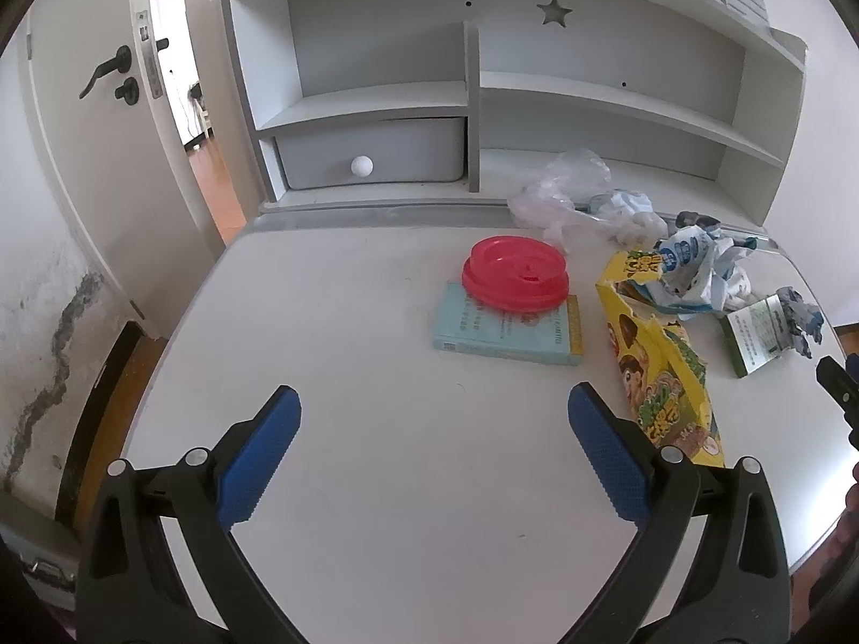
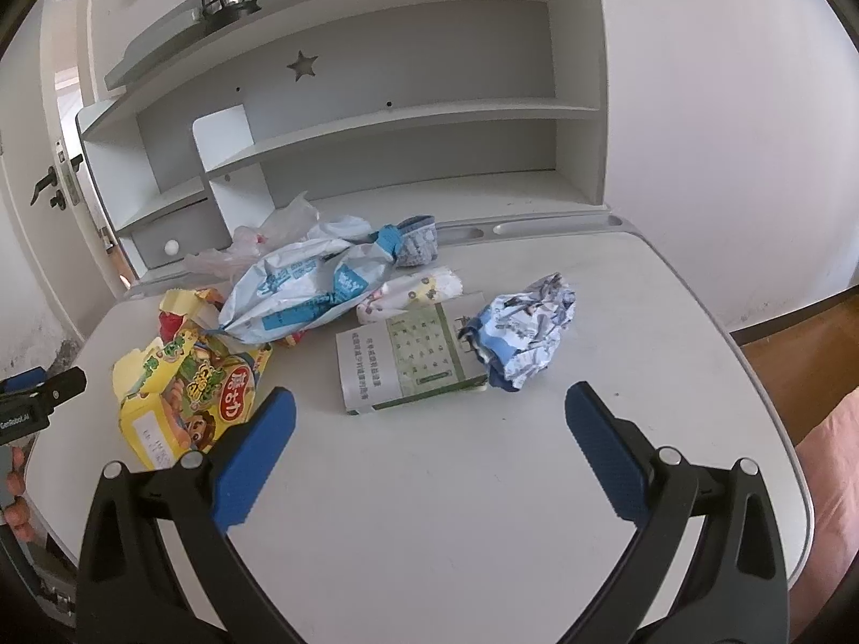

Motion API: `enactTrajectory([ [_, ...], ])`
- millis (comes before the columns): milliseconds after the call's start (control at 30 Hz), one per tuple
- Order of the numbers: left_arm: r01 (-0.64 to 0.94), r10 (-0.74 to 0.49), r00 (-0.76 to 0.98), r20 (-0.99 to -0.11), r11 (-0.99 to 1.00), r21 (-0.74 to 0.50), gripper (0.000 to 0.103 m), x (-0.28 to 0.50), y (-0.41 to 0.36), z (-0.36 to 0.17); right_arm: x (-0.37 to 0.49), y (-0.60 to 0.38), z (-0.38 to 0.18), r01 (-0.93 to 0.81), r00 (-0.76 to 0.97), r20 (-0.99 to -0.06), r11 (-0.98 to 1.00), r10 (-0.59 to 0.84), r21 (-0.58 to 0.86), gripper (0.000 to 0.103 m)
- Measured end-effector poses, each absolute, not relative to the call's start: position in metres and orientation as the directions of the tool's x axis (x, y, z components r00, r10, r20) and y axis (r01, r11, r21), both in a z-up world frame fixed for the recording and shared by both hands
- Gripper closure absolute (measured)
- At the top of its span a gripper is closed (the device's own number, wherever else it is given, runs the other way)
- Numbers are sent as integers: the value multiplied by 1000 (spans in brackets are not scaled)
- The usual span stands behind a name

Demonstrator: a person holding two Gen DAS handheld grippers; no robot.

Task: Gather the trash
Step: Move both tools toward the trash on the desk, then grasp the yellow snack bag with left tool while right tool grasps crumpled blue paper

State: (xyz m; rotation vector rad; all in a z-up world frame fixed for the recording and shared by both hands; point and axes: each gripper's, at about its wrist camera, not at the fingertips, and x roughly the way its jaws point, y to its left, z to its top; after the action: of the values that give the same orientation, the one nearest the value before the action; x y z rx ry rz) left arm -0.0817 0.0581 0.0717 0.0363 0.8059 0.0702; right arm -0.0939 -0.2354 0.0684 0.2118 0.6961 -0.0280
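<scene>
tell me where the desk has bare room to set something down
Bare patches: the desk's left half, from the book to the left edge, and the front strip before the green box. Crowded: the back right, where the yellow box, wrappers and crumpled paper bunch.

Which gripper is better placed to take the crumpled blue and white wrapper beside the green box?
Right. The right gripper is open and faces the crumpled wrapper directly. The left gripper faces bare desk, with the trash far to its right.

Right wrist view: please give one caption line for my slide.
Open right claw hovers over white desk before crumpled wrapper, green-and-white box and torn yellow snack box.
</scene>
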Motion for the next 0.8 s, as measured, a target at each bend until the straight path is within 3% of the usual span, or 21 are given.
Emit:
enactTrajectory([
  [300, -29, 30, 709, -704, 999, 13, 6, -96, 43, 80, -103, -253, 73, 142, 787, -616, 966, 23, 218, 6],
  [567, 127, -221, 631, -744, 975, -182, 6, -84, -2, 58, -106, -258, 76, 151, 796, -605, 964, 13, 220, 6],
  [633, 163, -241, 627, -740, 970, -178, 20, -77, -12, 55, -106, -260, 76, 153, 797, -605, 964, 10, 218, 6],
  [667, 192, -268, 604, -751, 963, -189, 54, -70, -16, 51, -106, -261, 76, 156, 796, -605, 964, 7, 216, 6],
  [700, 221, -310, 560, -768, 950, -222, 81, -64, -18, 45, -106, -263, 75, 161, 796, -605, 963, 2, 215, 6],
  [800, 236, -343, 515, -785, 938, -255, 89, -54, -19, 33, -102, -271, 72, 191, 788, -616, 958, -20, 213, 6],
])
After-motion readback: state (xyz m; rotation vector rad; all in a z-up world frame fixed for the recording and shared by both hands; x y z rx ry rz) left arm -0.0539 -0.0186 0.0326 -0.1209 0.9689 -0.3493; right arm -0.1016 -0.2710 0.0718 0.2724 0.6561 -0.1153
